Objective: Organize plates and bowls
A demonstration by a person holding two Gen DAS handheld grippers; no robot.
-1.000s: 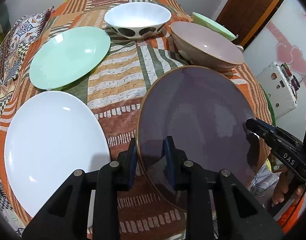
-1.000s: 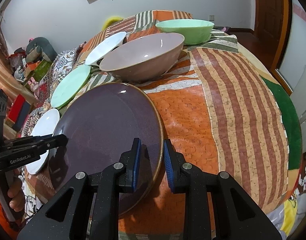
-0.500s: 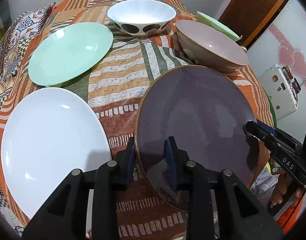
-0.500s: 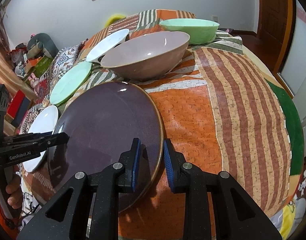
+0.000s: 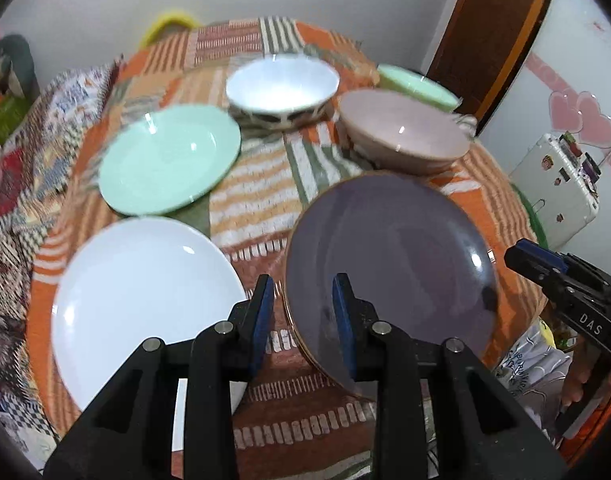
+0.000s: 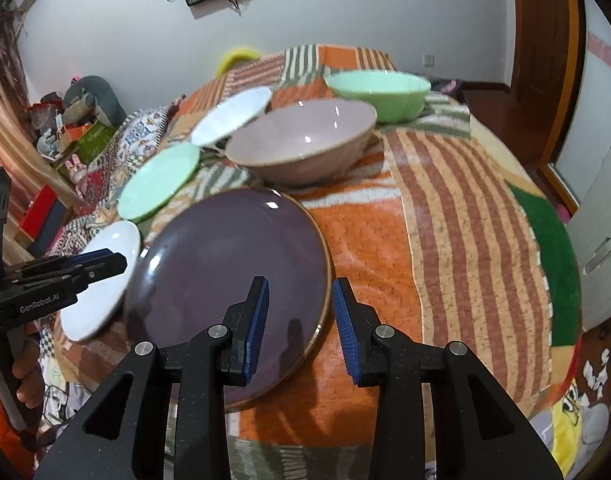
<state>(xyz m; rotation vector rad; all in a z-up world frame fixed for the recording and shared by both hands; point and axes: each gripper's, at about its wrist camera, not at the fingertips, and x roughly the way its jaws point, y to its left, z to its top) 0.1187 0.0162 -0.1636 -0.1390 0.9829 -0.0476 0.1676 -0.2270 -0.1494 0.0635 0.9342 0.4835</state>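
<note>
A dark purple plate (image 5: pixel 389 280) (image 6: pixel 233 276) with a brown rim lies flat on the striped cloth near the table's front edge. My left gripper (image 5: pixel 301 308) (image 6: pixel 117 264) hovers over its left rim, which shows between the jaws untouched; cloth shows between the left pad and the rim. My right gripper (image 6: pixel 301 308) (image 5: pixel 521 256) is over the right rim with its jaws opening and no pad pressing. Beyond lie a white plate (image 5: pixel 145 300), a mint green plate (image 5: pixel 169 164), a spotted white bowl (image 5: pixel 281 88), a pink bowl (image 5: pixel 401 132) and a green bowl (image 5: pixel 417 84).
The round table (image 6: pixel 445 240) drops away on the right. A white suitcase with stickers (image 5: pixel 557 184) and a wooden door (image 5: pixel 493 32) stand to the right. Toys and boxes (image 6: pixel 77 128) are piled at the left wall. A person's hand (image 6: pixel 25 364) holds the left gripper's handle.
Both grippers have lifted up and back from the purple plate, so more of the table shows. The right jaws have spread wider. The plate stays where it lay.
</note>
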